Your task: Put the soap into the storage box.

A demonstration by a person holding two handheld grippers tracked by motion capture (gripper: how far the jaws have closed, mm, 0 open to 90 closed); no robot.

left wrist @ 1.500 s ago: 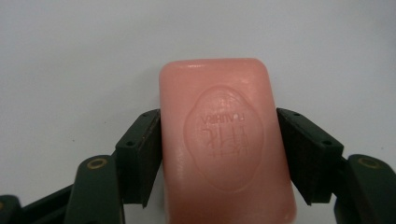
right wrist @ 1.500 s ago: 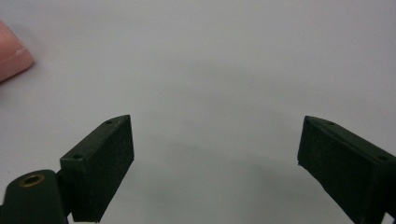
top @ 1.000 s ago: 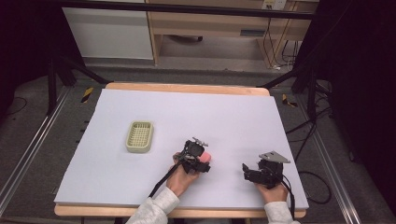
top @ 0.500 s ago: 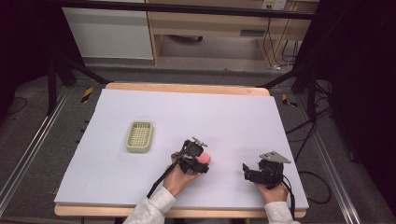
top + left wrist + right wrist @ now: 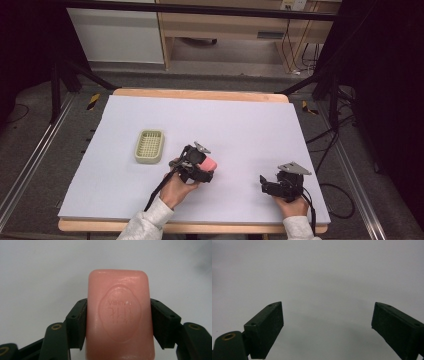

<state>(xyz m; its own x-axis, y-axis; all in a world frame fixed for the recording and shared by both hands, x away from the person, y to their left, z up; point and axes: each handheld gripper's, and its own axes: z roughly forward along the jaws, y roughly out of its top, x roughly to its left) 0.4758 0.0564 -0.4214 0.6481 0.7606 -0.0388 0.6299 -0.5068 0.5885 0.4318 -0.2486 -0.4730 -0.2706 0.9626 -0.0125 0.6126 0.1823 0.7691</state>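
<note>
I'm keeping the left hand-held gripper point(image 5: 117, 315) clamped on the pink soap point(image 5: 119, 315), barely shifted over the last second. The right hand-held gripper point(image 5: 327, 327) is idling, jaws apart, over bare surface point(image 5: 240, 120); I judge the green dish point(image 5: 149, 146) the likely destination.

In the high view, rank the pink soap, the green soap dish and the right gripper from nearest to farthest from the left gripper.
1. Pink soap, clamped in the left gripper.
2. Green soap dish, to its left, slightly farther up the table.
3. Right gripper, off to its right.
</note>
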